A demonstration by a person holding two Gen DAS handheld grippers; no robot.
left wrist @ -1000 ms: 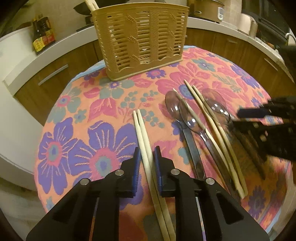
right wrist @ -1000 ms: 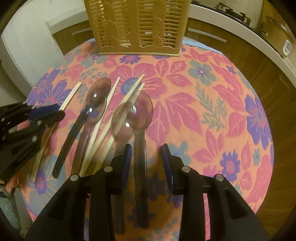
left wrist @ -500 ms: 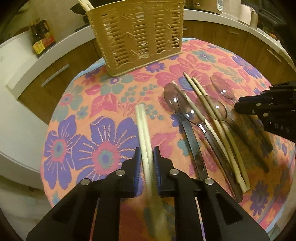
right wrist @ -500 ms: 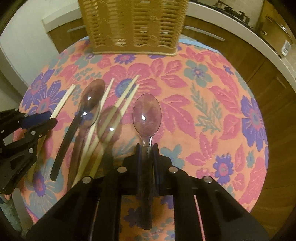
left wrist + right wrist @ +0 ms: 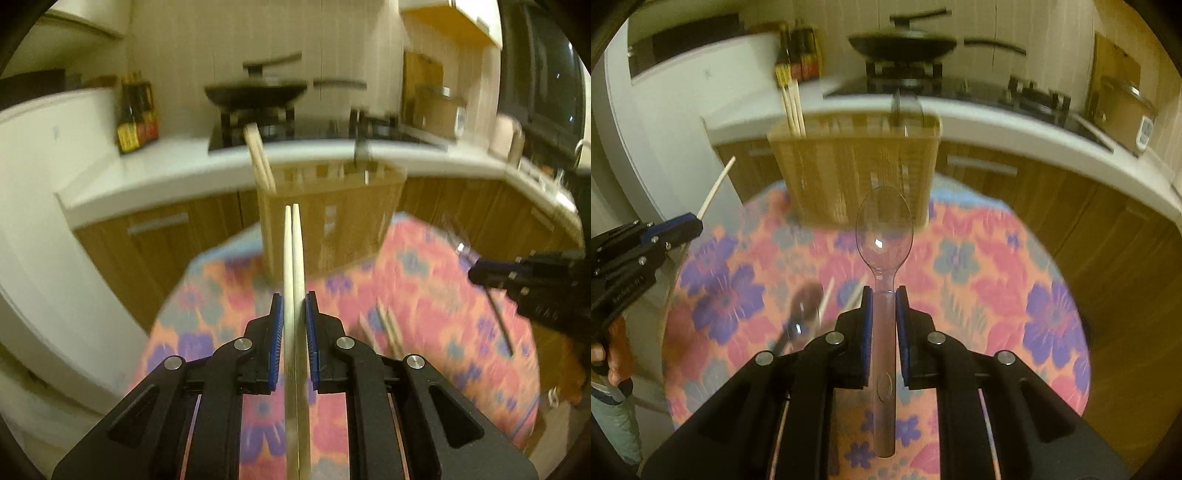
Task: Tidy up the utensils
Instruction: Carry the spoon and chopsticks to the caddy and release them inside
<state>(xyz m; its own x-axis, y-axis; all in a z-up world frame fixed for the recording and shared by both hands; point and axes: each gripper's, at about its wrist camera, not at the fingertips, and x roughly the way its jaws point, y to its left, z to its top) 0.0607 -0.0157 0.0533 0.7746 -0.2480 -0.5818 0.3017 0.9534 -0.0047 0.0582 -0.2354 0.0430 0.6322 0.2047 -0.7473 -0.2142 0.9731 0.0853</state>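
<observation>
Table [image 5: 979, 280] with floral cloth below; slatted basket [image 5: 849, 173] at far edge, chopsticks and spoon already inside. Best approach: carry both loads level, tip upright above matching compartments. Left gripper [image 5: 294, 321] clamped on chopstick pair [image 5: 293, 258], tips forward. Right gripper [image 5: 885, 317] clamped on clear spoon [image 5: 884, 236] handle, bowl ahead of fingers.

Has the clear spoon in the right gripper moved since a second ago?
Yes. The clear spoon, clamped in the right gripper, has been lifted off the tablecloth toward the basket.

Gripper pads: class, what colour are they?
Blue pads, seen best in the right wrist view, on the gripper.
</observation>
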